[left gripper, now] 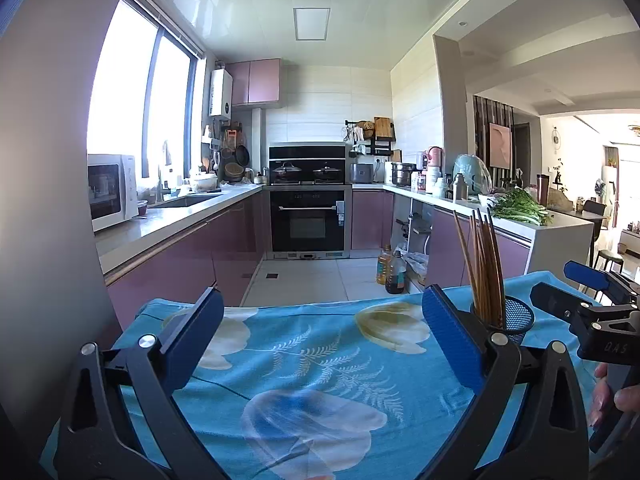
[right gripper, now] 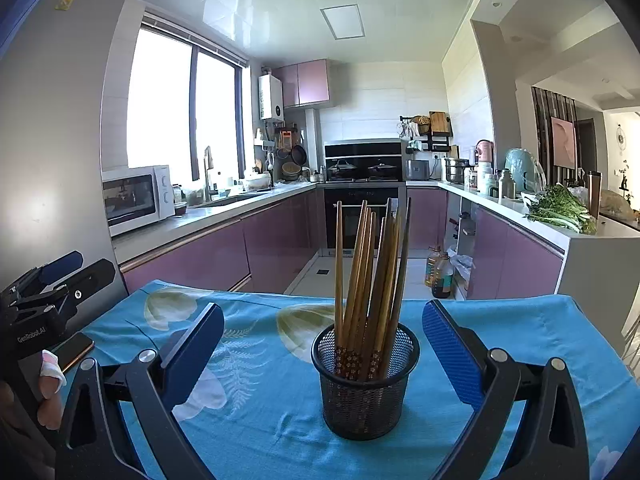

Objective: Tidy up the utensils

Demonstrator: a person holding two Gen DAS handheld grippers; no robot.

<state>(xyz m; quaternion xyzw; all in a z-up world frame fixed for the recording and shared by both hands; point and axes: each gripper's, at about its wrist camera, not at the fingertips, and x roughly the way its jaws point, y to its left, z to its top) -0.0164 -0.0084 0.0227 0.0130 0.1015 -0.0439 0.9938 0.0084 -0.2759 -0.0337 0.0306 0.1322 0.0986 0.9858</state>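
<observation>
Daylight floods in from the window [left gripper: 140, 92] on my left, blown out to pure white in both views, with a purple fringe along its edge. The glossy ceiling [right gripper: 280, 8] mirrors that glare. The room beyond on the right is overexposed too. Fisheye bending curves walls and cabinets, and black corners vignette each frame. My jaws look sharp; everything reads clearly, softly shadowed.

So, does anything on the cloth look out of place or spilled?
Nothing stands out. The chopsticks stand together inside the upright mesh holder on the blue floral cloth; nothing is spilled.
</observation>
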